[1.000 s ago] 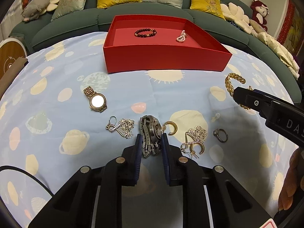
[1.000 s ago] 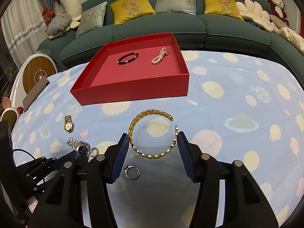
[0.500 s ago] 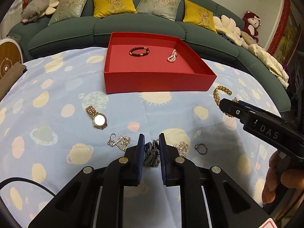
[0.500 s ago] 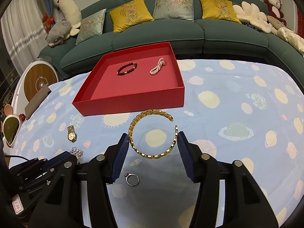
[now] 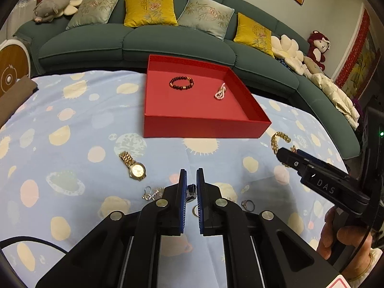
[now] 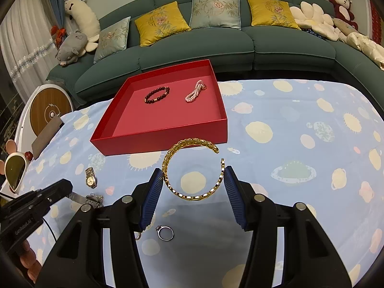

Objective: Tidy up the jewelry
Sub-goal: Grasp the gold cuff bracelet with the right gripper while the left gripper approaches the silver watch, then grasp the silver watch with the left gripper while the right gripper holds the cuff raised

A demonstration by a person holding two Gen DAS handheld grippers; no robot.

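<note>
My left gripper (image 5: 190, 180) is shut on a silver watch (image 5: 191, 192) and holds it above the blue tablecloth; the watch hangs from it in the right wrist view (image 6: 87, 200). My right gripper (image 6: 193, 178) is shut on a gold chain bangle (image 6: 189, 168), lifted off the cloth. The red tray (image 5: 204, 127) holds a dark bead bracelet (image 5: 181, 83) and a pearl bracelet (image 5: 220, 92). A gold watch (image 5: 134, 166), a silver pendant cluster (image 5: 151, 193) and a ring (image 5: 247, 205) lie on the cloth.
A green sofa (image 5: 134, 40) with cushions curves behind the table. A round wooden-faced device (image 6: 49, 110) stands at the left. A brown pad (image 5: 14, 96) lies at the table's left edge. A ring (image 6: 165, 232) lies under the right gripper.
My left gripper closed on the silver watch and lifted it off the cloth. My right gripper rose with the gold bangle held. Both views now stand higher above the table.
</note>
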